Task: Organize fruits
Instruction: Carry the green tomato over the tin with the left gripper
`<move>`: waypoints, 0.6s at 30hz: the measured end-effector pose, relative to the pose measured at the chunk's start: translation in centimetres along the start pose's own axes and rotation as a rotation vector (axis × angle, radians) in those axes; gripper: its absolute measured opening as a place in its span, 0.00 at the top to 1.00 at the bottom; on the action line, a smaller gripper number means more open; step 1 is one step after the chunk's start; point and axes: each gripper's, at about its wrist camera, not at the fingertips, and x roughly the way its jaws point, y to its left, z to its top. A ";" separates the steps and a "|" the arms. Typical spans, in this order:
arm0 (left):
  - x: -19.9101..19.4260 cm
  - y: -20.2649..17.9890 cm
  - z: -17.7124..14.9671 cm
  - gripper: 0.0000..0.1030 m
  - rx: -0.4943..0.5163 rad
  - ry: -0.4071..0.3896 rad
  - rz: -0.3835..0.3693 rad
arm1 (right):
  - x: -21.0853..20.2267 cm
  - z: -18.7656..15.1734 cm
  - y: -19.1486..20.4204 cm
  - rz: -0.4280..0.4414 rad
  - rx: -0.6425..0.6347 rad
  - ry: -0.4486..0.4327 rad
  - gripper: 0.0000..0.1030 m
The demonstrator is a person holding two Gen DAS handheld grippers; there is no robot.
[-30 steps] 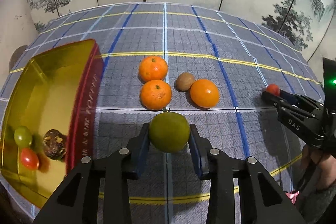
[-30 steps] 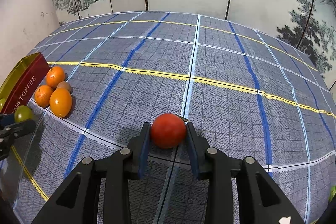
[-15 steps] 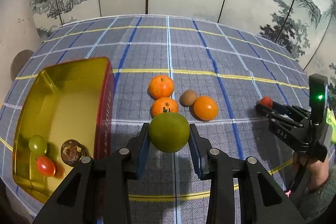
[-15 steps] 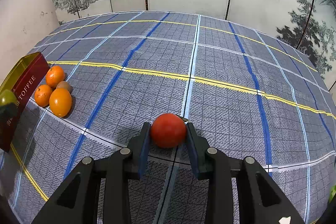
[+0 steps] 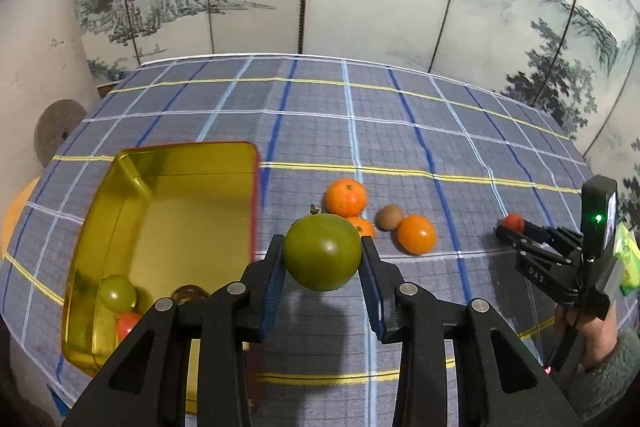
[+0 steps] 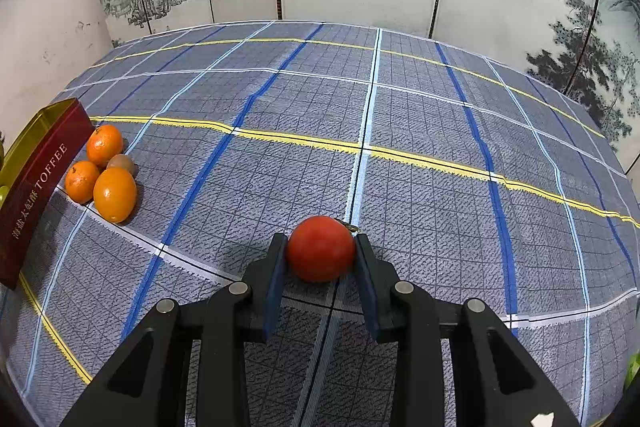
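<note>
Left gripper point(image 5: 322, 257) clamped on a round green tomato point(image 5: 322, 253), held clear above the blue-grey plaid tablecloth point(image 5: 360, 131) just right of the gold rectangular toffee tin point(image 5: 168, 223) at the table's left edge. Right gripper point(image 6: 320, 251) clamped on a round red tomato point(image 6: 321, 248) low over the cloth mid-table. Three orange citrus fruits point(image 6: 115, 194) and a brown kiwi point(image 6: 122, 163) sit clustered beside the tin's red side; a small green fruit point(image 5: 117, 293) and a small red one point(image 5: 127, 323) lie in the tin's near corner.

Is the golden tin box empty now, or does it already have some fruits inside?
Not empty. The tin holds a green fruit, a red one and a dark item at its near end; the rest is bare.
</note>
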 end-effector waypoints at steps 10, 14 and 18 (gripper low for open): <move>-1.5 4.0 -0.6 0.64 -0.051 -0.022 0.050 | 0.0 0.0 0.0 0.000 -0.001 0.000 0.70; -2.5 6.4 -0.9 0.64 -0.079 -0.039 0.085 | 0.0 0.0 0.0 -0.001 -0.001 0.000 0.70; -3.3 9.0 -1.3 0.64 -0.109 -0.047 0.128 | 0.0 0.0 0.0 -0.001 -0.001 0.000 0.70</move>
